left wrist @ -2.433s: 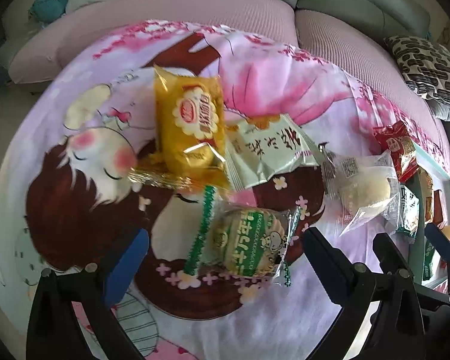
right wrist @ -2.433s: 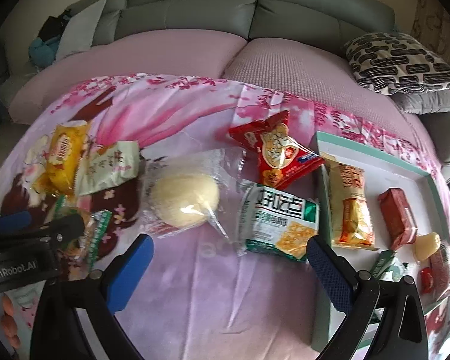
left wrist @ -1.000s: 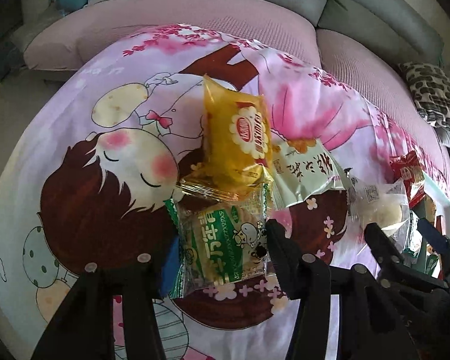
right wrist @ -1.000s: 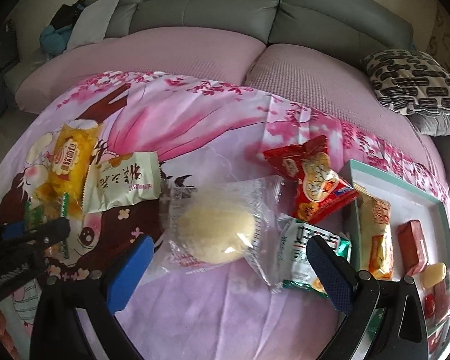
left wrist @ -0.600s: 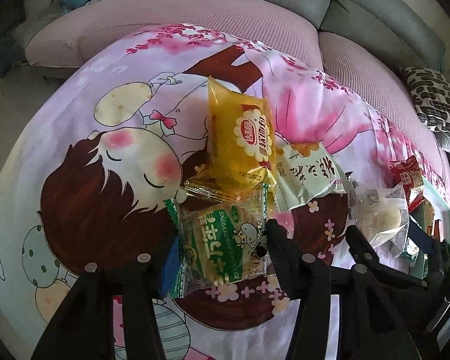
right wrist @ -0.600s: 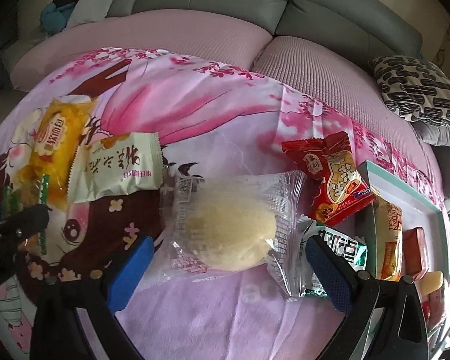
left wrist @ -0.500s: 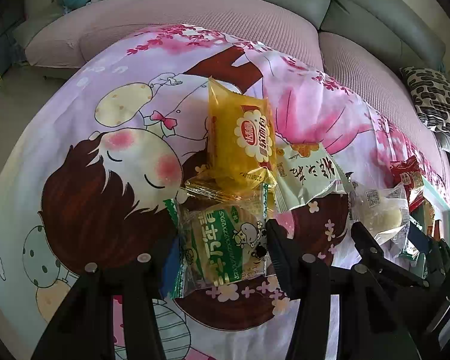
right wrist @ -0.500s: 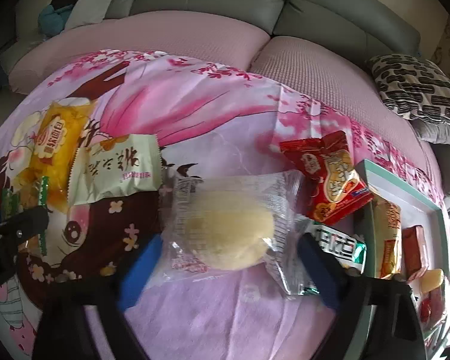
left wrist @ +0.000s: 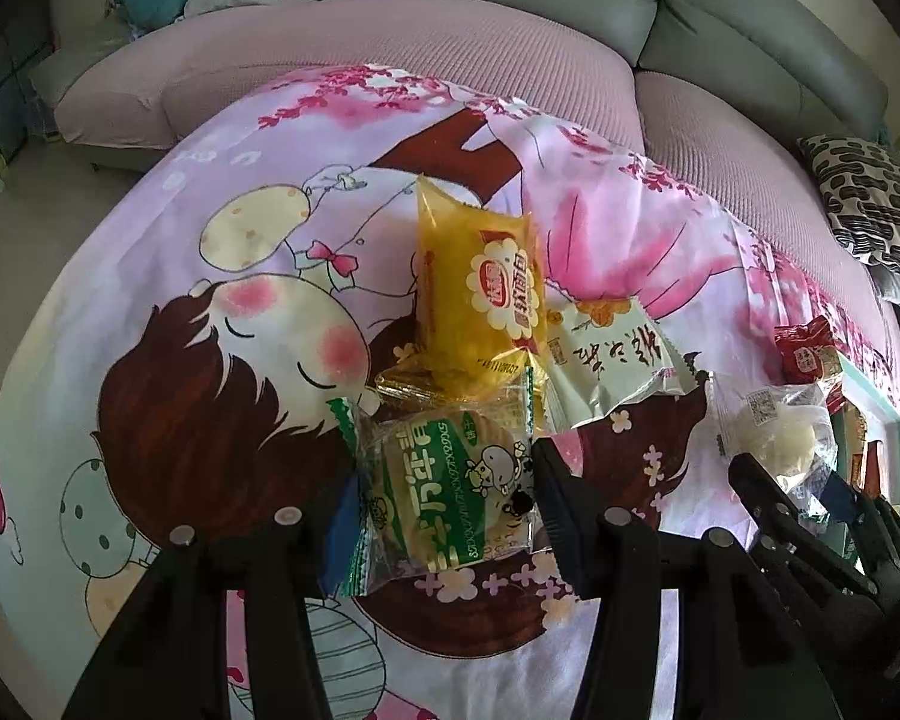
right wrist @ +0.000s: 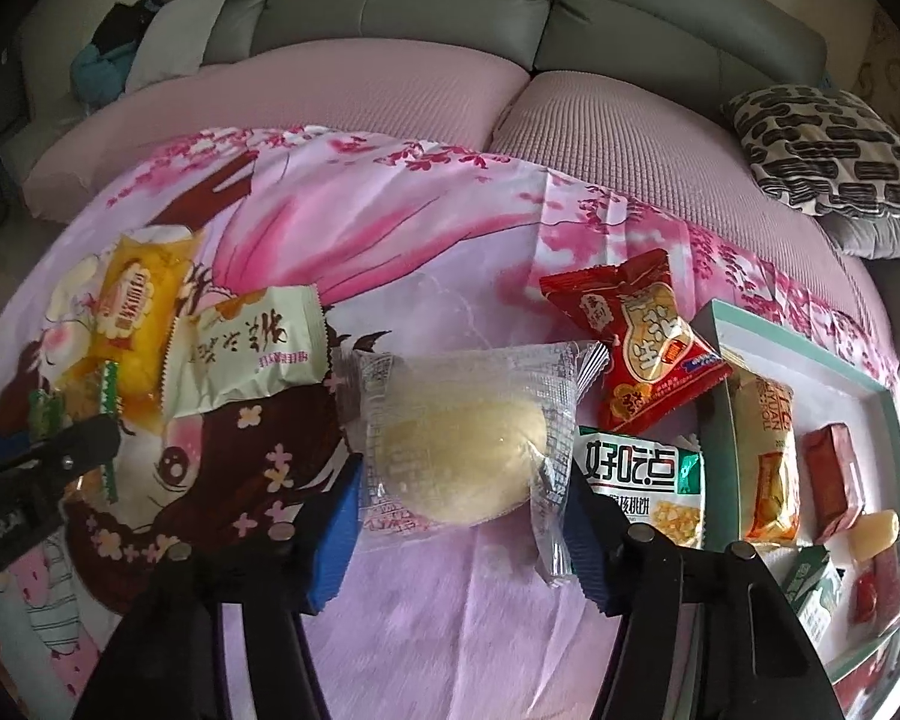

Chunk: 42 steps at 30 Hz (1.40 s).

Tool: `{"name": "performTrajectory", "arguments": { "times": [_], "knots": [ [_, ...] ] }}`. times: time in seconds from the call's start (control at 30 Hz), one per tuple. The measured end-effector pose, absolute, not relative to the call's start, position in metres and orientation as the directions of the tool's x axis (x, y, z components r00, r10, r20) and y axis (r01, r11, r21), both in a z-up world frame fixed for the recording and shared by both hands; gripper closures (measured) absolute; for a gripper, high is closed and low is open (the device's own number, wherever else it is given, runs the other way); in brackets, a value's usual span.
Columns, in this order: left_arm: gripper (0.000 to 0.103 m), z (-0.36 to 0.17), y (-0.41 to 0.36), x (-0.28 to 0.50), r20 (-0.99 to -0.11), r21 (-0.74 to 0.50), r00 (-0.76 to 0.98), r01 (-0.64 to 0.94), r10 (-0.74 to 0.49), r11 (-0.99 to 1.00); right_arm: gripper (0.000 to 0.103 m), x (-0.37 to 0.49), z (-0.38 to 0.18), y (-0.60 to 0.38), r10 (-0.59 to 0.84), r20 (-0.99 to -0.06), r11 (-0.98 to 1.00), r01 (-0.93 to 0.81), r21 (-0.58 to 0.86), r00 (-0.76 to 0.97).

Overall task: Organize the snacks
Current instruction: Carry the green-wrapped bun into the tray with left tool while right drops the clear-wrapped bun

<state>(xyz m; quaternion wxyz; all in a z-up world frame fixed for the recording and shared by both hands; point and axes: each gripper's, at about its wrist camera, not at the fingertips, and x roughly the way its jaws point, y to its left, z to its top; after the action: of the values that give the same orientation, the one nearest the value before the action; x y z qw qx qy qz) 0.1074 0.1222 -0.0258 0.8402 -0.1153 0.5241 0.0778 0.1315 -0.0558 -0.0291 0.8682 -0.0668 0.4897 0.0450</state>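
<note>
Left claw (left wrist: 444,495) clamps green-and-white round biscuit packet (left wrist: 450,492) on cartoon-print cloth surface (left wrist: 210,312). Right claw (right wrist: 462,495), jaws just closing, half-open, brackets clear-wrapped pale round bun (right wrist: 459,456). I squeeze gently, lift straight toward teal-rimmed white tray (right wrist: 882,396).

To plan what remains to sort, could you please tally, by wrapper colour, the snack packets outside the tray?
Yellow packet: 1
Cream packet: 1
Green packet: 1
Clear bun packet: 1
Red packet: 1
White-and-green packet: 1
Total: 6
</note>
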Motion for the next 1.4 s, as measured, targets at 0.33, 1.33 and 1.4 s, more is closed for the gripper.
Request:
{"name": "performTrajectory", "arguments": {
  "times": [0.33,1.33,1.4],
  "knots": [
    [0.048,0.001,0.128,0.098,-0.865,-0.128,0.502,-0.243,0.012,0.961,0.040,0.113,0.010,-0.074,0.025,-0.802,0.995,-0.090,-0.035,0.597],
    [0.048,0.075,-0.043,0.108,-0.726,-0.118,0.665,0.130,-0.175,0.984,0.039,0.096,0.037,-0.240,-0.082,-0.782,0.954,0.275,0.116,0.617],
    [0.048,0.075,-0.060,0.110,-0.722,-0.129,0.662,0.155,-0.200,0.979,0.039,0.093,0.036,-0.252,-0.092,-0.784,0.947,0.298,0.121,0.613]
  ]
}}
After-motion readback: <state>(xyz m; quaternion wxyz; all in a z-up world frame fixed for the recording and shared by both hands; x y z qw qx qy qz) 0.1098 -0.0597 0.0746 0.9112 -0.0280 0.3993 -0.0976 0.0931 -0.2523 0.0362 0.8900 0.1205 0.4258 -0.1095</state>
